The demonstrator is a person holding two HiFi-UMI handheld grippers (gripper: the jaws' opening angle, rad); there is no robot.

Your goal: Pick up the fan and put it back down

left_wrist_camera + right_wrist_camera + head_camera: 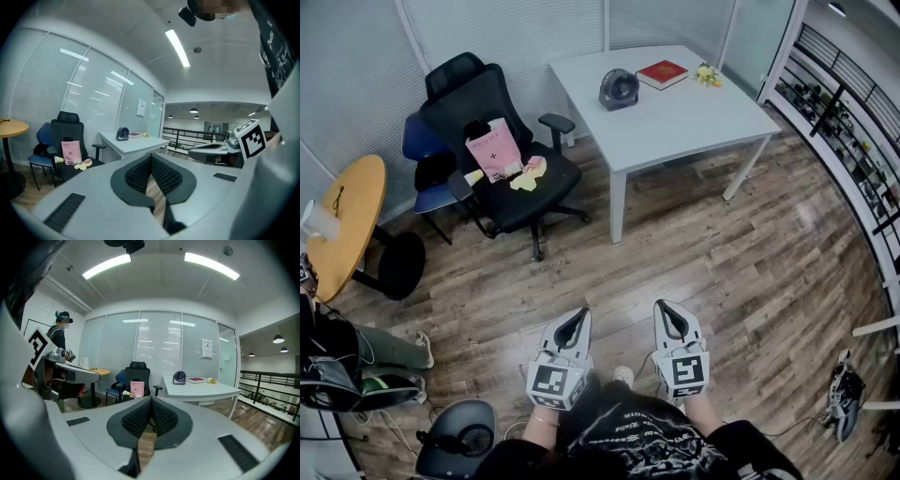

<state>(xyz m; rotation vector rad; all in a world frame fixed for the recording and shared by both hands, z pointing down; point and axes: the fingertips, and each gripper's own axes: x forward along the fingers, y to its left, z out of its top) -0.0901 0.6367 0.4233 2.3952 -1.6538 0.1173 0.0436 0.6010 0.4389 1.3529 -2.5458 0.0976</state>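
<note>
A small dark desk fan [619, 89] stands upright on the white table [675, 117] at the far side of the room, next to a red book [662, 73]. The fan [123, 133] shows small and distant in the left gripper view, and the fan [179, 377] likewise in the right gripper view. My left gripper [577, 316] and right gripper [665, 308] are held side by side low over the wooden floor, well short of the table. Both are shut with nothing between their jaws.
A black office chair [492, 141] carrying a pink bag and small items stands left of the table, with a blue chair behind it. A round wooden table [347, 220] is at the left. A railing [848, 141] runs along the right. A person stands at the left in the right gripper view.
</note>
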